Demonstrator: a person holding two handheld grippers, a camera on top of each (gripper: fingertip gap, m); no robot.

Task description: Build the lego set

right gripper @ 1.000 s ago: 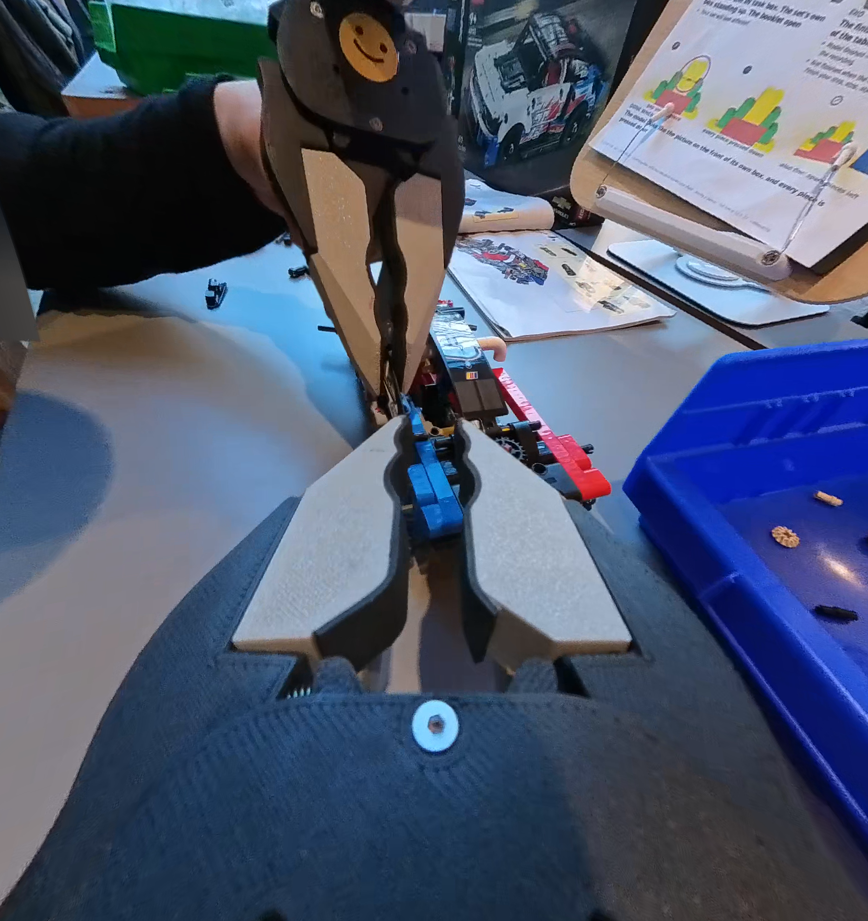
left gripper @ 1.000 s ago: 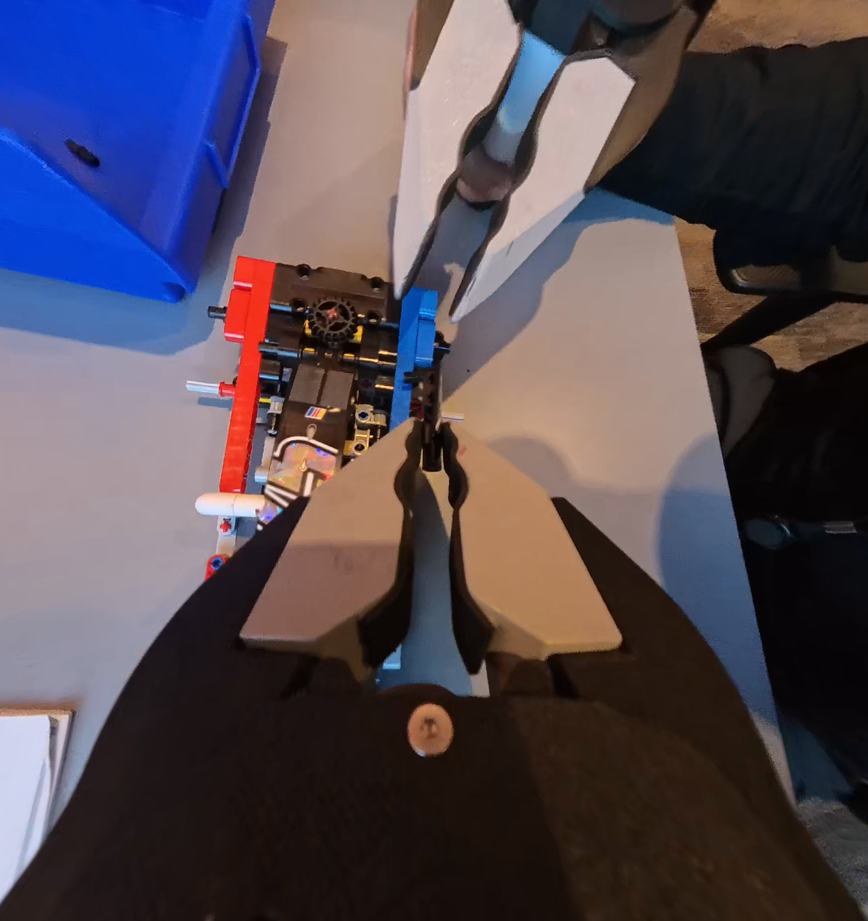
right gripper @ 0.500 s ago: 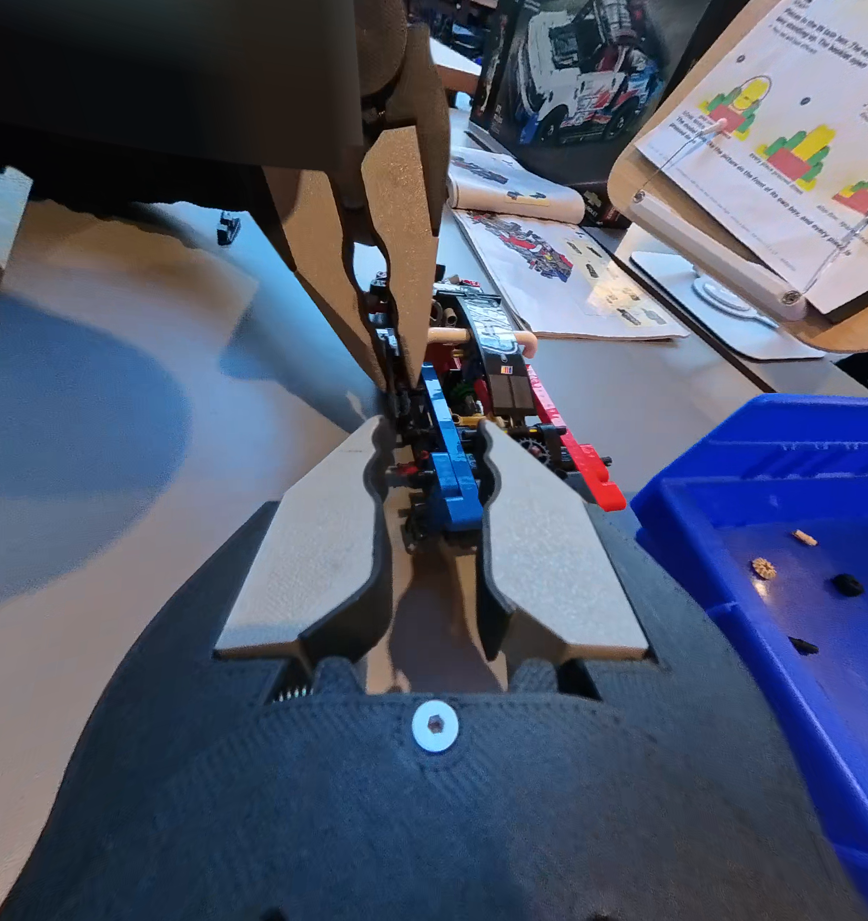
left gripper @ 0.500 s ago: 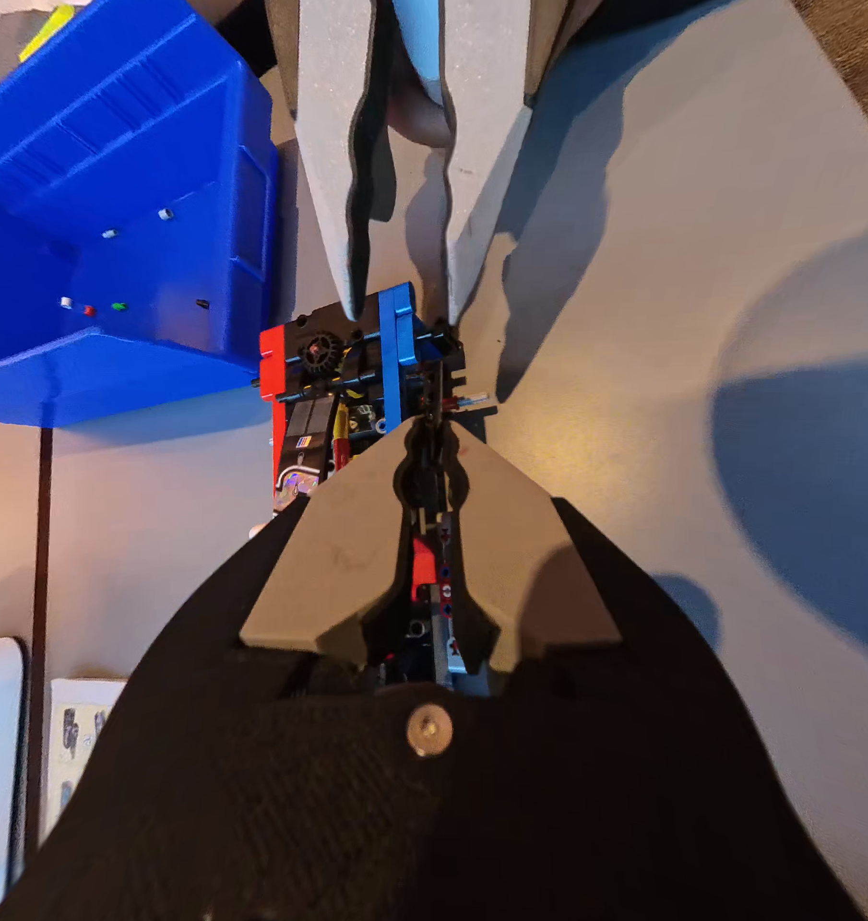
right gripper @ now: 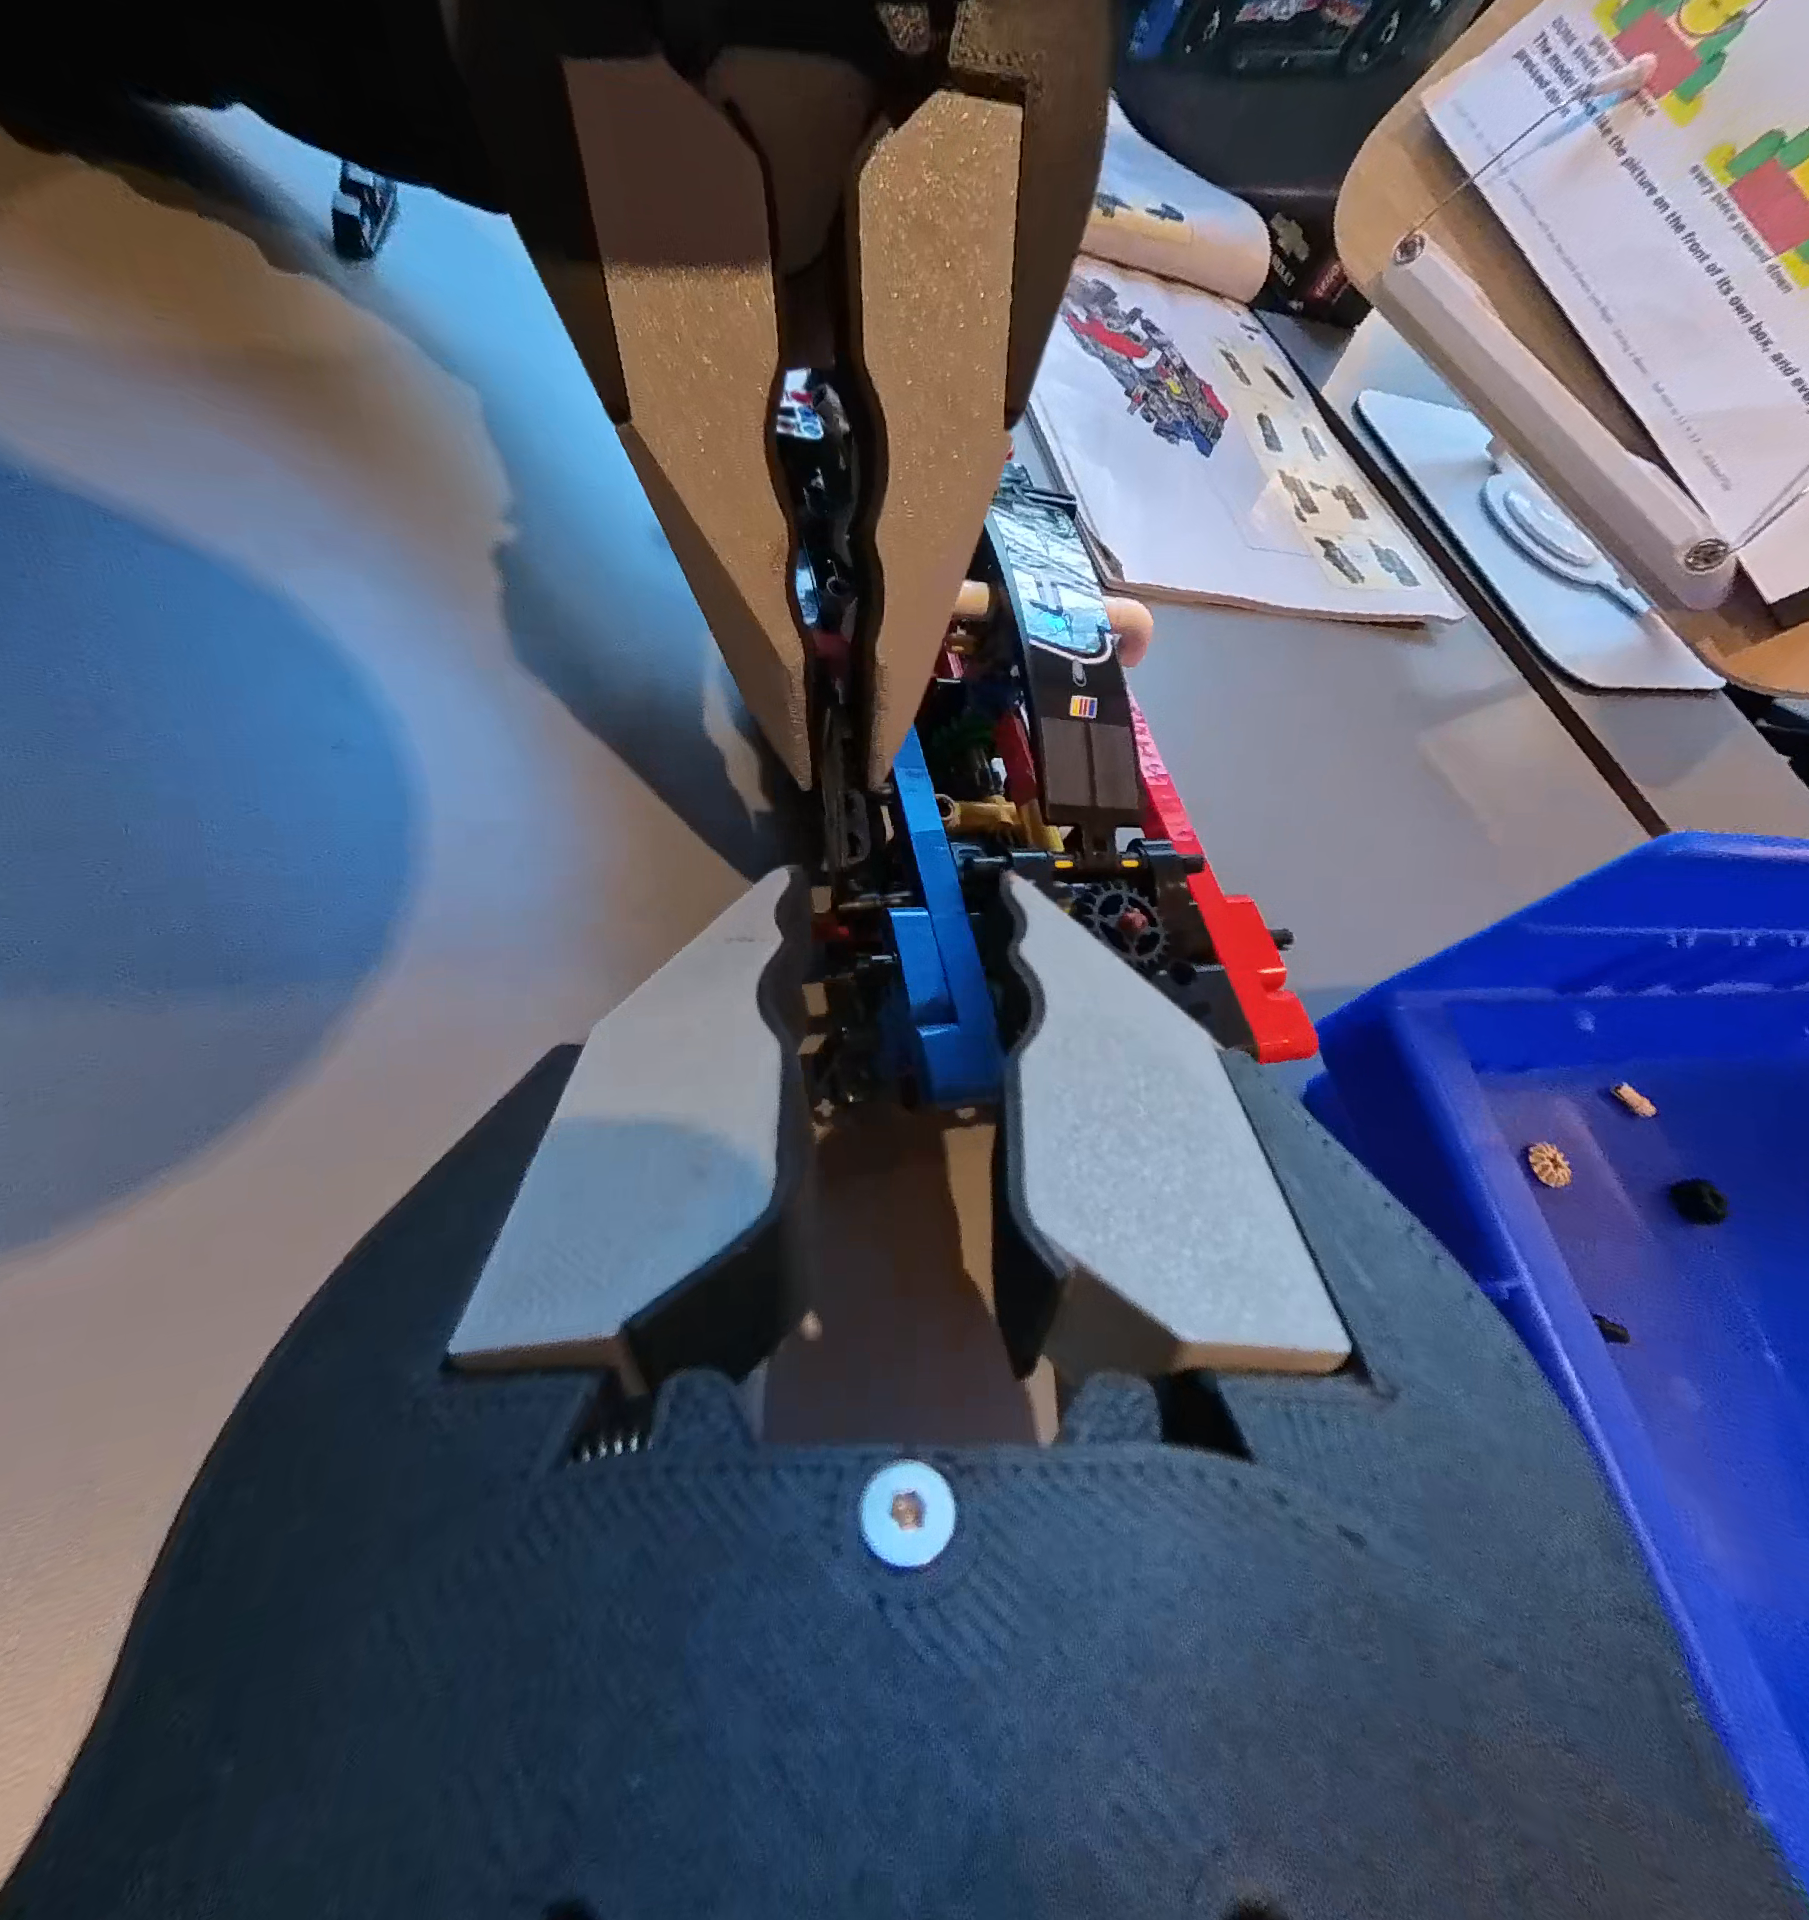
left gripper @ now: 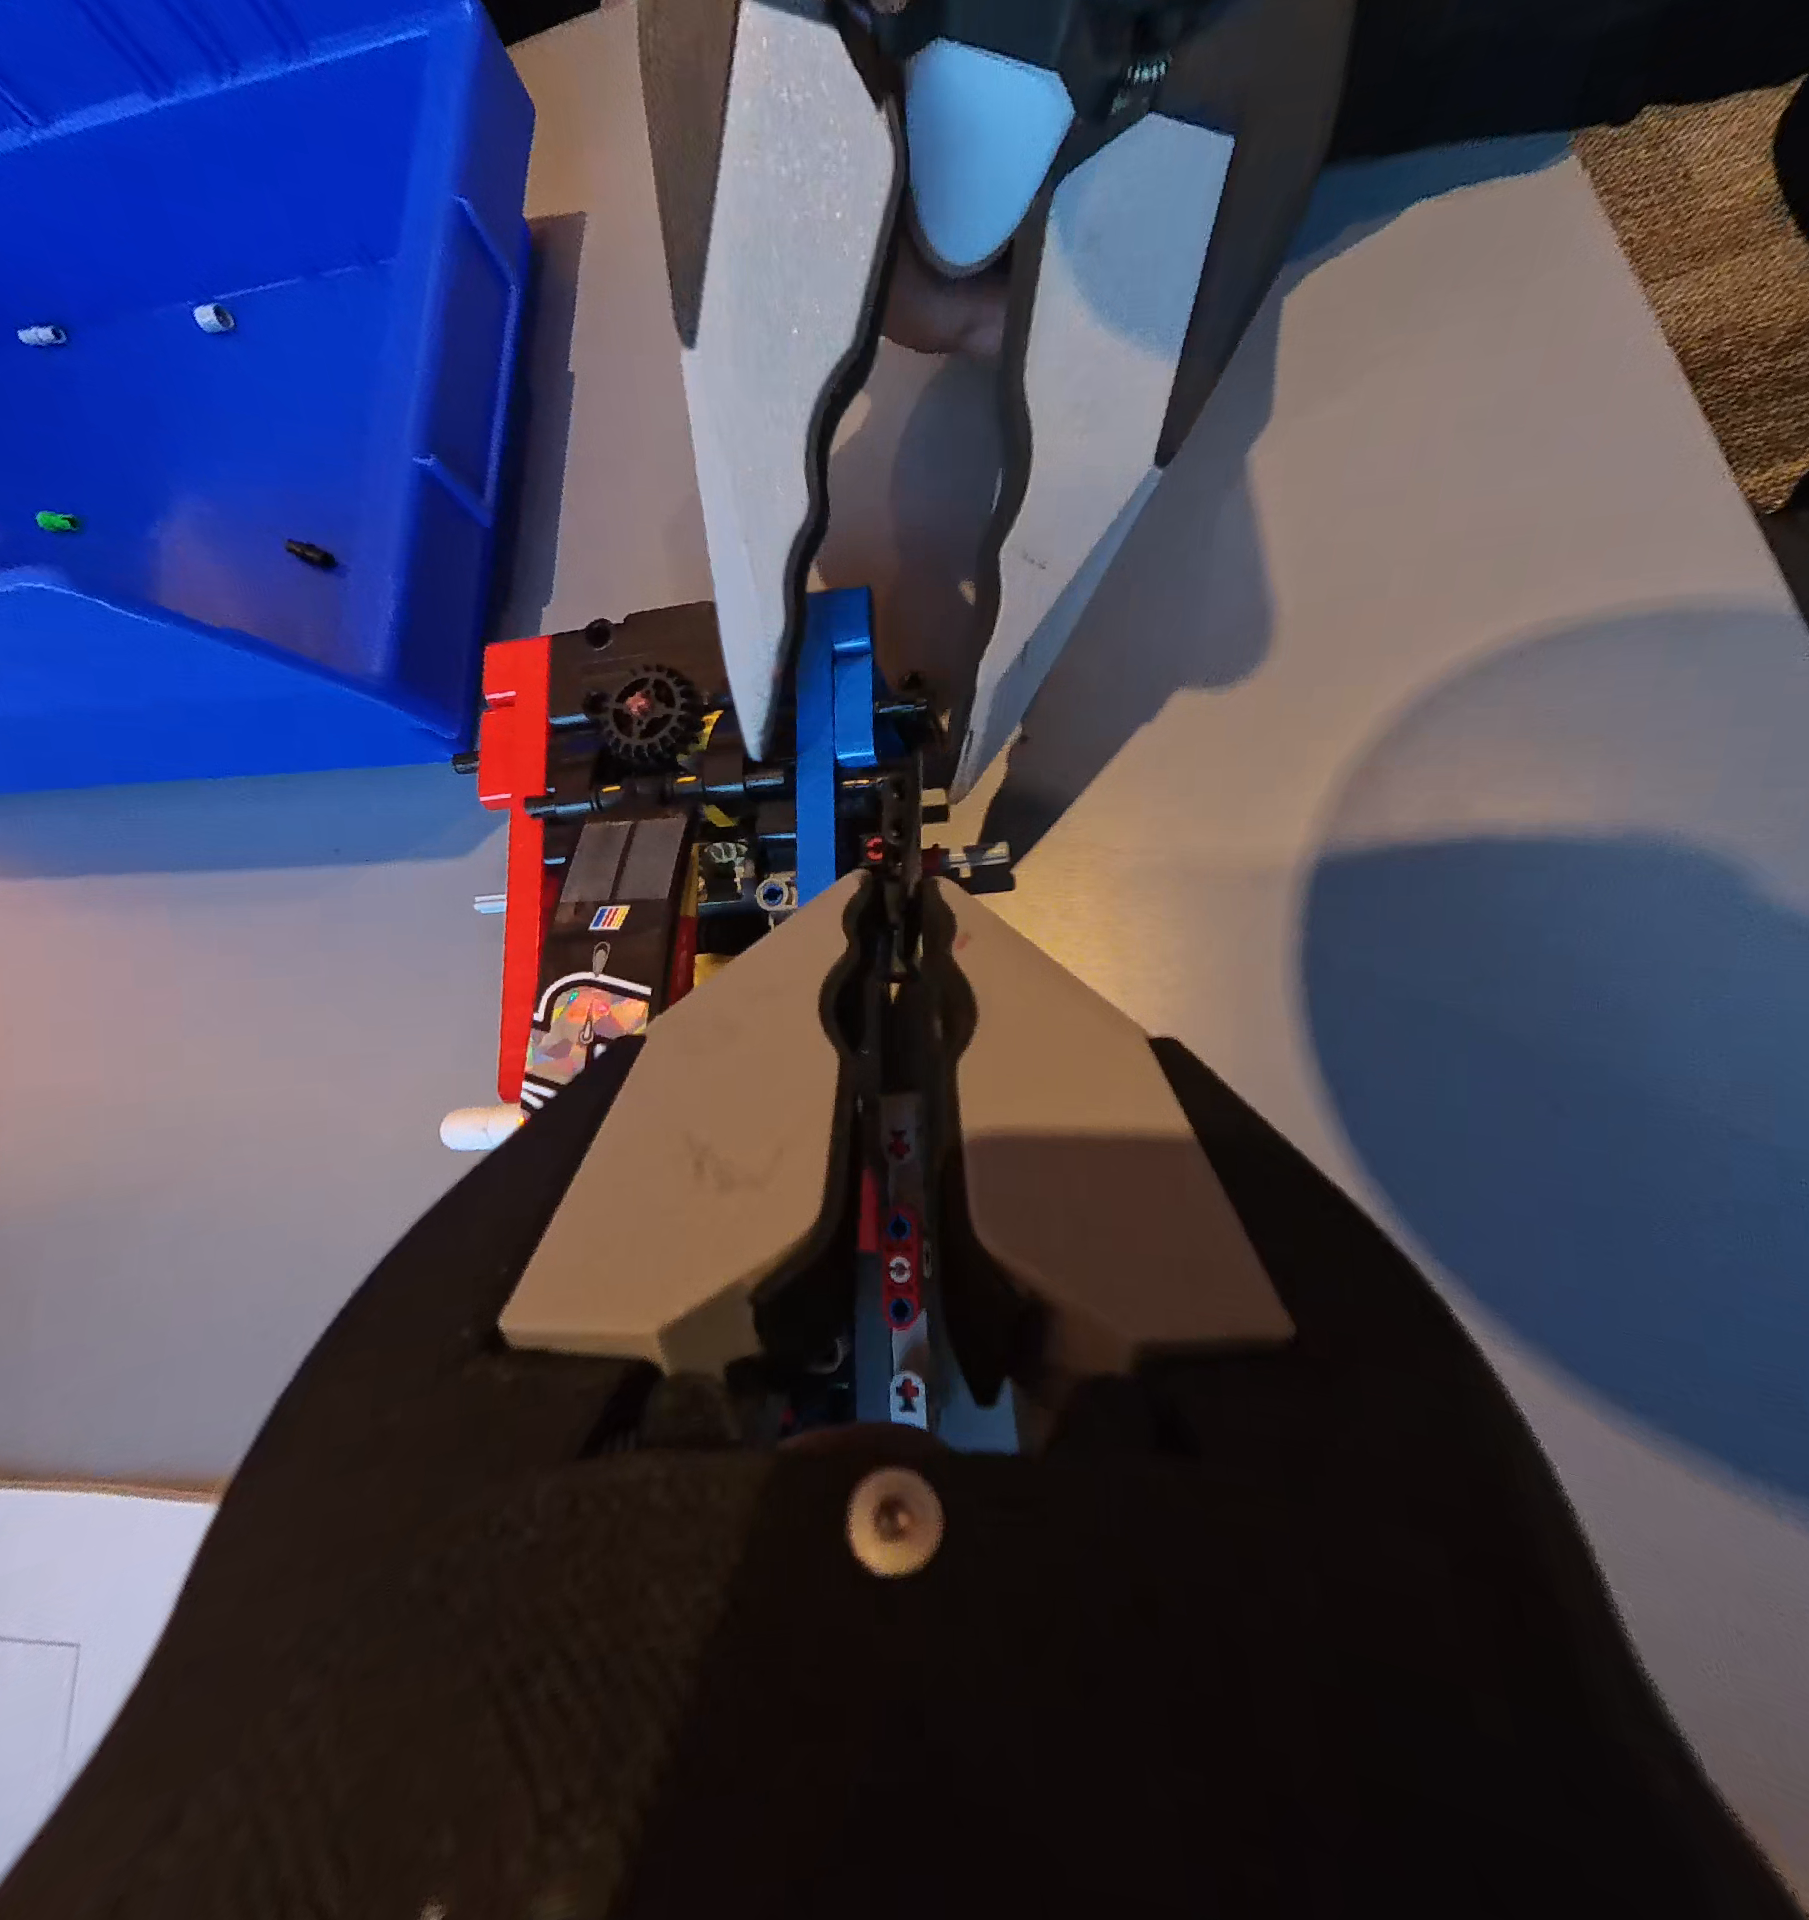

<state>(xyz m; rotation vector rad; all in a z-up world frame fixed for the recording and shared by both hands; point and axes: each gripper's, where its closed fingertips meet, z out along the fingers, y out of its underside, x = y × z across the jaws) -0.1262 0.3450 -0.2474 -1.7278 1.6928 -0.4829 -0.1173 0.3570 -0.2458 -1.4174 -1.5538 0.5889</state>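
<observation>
The left claw (left gripper: 895,894) hides the lego model's (left gripper: 609,831) near end; the blue bin (left gripper: 204,416) is cropped.

The lego model (left gripper: 671,831) is glossy hard plastic with a shiny holographic sticker (left gripper: 578,1023). The blue bin (right gripper: 1627,1195) looks like smooth, glossy plastic. The bench (left gripper: 1347,727) is matt and smooth. The right tongs (right gripper: 895,914) have grainy matt grey faces; the booklet (right gripper: 1222,488) is paper.
</observation>
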